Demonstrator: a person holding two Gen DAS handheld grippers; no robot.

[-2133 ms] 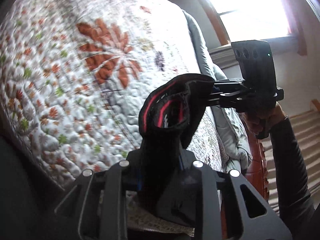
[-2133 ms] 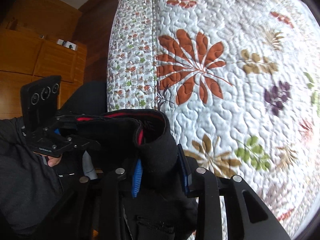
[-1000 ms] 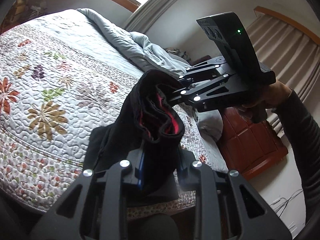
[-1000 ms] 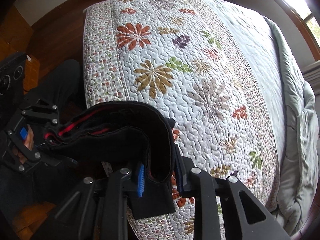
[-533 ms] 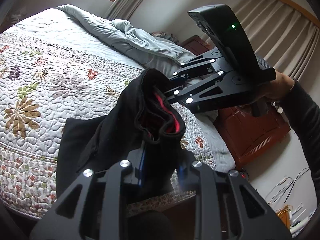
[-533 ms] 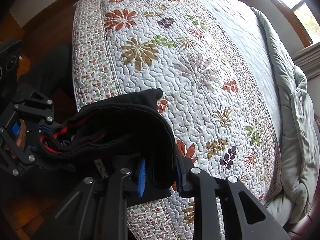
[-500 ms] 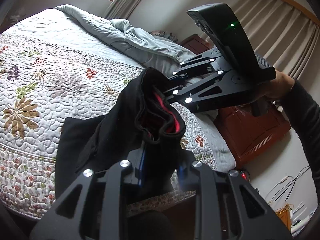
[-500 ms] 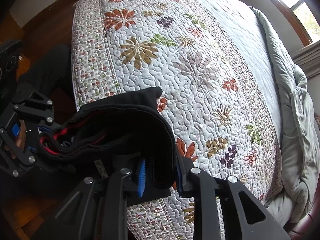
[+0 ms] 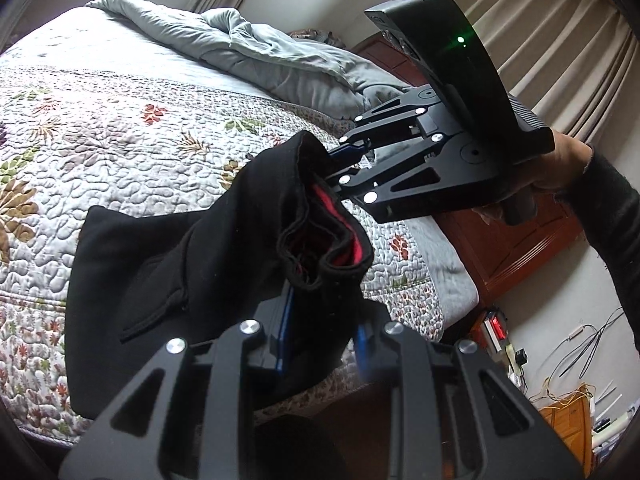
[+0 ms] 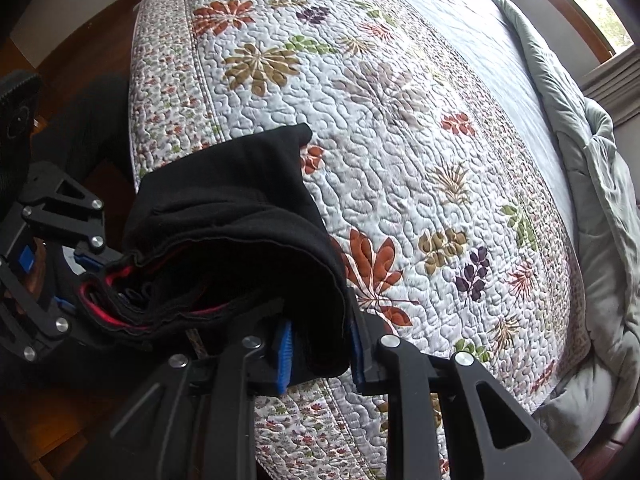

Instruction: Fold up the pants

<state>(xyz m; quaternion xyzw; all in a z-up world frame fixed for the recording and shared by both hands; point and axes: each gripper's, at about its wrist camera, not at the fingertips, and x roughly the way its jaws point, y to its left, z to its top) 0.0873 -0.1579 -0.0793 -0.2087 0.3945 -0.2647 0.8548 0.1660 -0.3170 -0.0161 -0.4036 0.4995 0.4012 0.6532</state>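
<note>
Black pants [image 9: 168,264] with a red-lined waistband [image 9: 352,240] hang between my two grippers over the near edge of the bed. My left gripper [image 9: 322,340] is shut on one end of the waistband, and the legs drape down to the left onto the quilt. In the left wrist view my right gripper [image 9: 340,164] grips the far end of the waistband from the upper right, held by a hand. In the right wrist view my right gripper [image 10: 320,352] is shut on the pants [image 10: 240,220]; my left gripper [image 10: 80,280] clamps the band at the left.
A floral quilt [image 10: 400,120] covers the bed, with a grey duvet [image 9: 256,52] bunched at its far side. A red-brown wooden cabinet [image 9: 508,240] stands beside the bed under beige curtains [image 9: 560,28]. Cables and small items [image 9: 568,368] lie on the floor at the right.
Both grippers have sunk toward the bed with the waistband still stretched between them. More of the black pants now lies on the quilt.
</note>
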